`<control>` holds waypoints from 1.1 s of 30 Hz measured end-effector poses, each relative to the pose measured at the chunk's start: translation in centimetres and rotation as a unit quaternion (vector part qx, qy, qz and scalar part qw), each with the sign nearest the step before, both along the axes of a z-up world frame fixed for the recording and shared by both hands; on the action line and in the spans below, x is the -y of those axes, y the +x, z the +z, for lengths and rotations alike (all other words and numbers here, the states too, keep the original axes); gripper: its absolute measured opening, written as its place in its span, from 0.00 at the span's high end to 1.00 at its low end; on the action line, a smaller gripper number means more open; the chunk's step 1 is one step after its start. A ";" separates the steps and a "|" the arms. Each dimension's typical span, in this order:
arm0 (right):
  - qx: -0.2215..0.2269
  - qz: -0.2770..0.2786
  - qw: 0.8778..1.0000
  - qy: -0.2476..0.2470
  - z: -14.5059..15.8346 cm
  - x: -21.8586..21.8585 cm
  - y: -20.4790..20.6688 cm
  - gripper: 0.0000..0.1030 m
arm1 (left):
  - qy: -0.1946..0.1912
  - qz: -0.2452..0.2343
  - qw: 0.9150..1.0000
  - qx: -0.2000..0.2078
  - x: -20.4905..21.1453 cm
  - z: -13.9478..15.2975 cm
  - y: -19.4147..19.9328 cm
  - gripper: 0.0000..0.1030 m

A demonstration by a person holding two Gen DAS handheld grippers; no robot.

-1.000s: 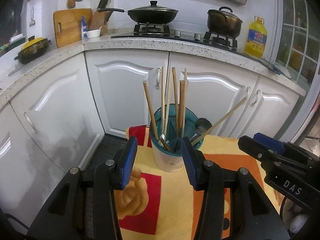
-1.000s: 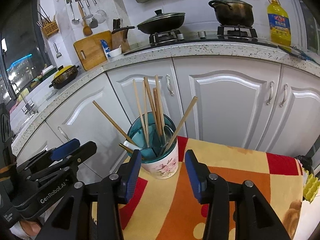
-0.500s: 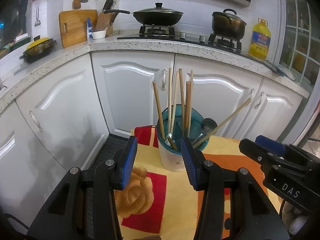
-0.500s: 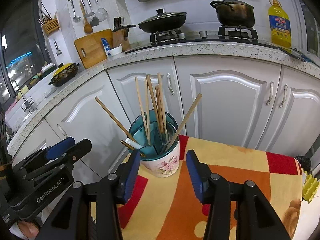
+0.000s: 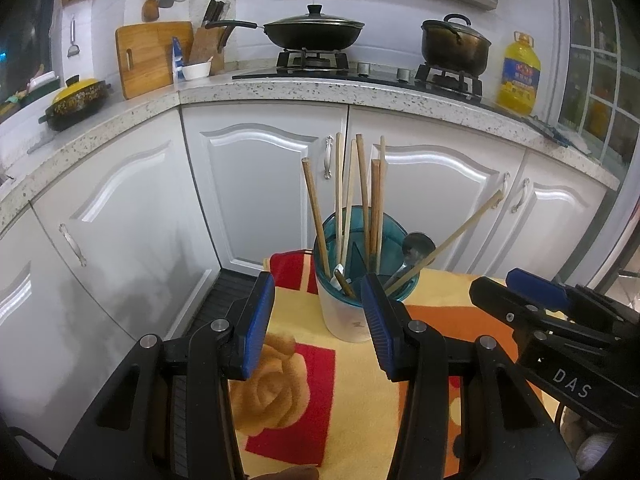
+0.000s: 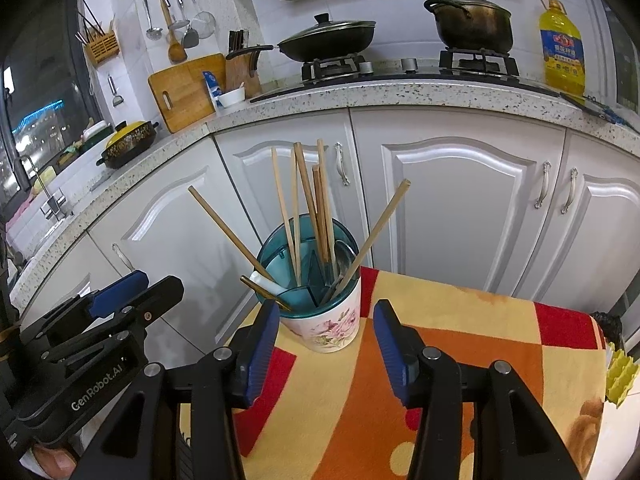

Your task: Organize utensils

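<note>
The left tongs (image 5: 318, 328) stand wide apart with nothing between their blue pads, hovering over the near part of the table (image 5: 352, 412), which is covered by a yellow, orange and red cloth. The right tongs (image 6: 326, 350) are likewise parted and empty, pads clear of everything.

Just beyond both tongs, toward the far left corner of the table, stands the utensil holder (image 6: 326, 320), a white cup with a pink flower print and a teal divided insert. It is upright and untouched. In the left wrist view it sits slightly right of the gap between the pads, its right side hidden behind the right pad; in the right wrist view it is centred in the gap.

Several wooden chopsticks (image 5: 362, 196) stand nearly upright in the holder, and one chopstick (image 5: 448, 242) leans far out to the right. A metal spoon (image 5: 416, 248) rests against the rim, and a white spoon (image 6: 266, 283) lies low at the left.

Farther off are white cabinets (image 6: 452, 208) and a speckled counter, with a wok (image 5: 316, 34), a pot (image 6: 472, 20) and an oil bottle (image 6: 562, 48) on it.
</note>
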State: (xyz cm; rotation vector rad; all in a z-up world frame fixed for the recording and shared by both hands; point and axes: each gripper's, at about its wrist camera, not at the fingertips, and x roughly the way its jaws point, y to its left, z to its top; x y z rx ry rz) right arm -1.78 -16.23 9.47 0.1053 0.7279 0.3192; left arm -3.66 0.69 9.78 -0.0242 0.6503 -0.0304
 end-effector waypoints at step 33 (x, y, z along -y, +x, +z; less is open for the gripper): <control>-0.008 0.007 1.000 -0.007 -0.5 -0.6 0.6 0.53 | 0.000 0.004 1.000 -0.001 -0.3 -0.4 0.1 0.57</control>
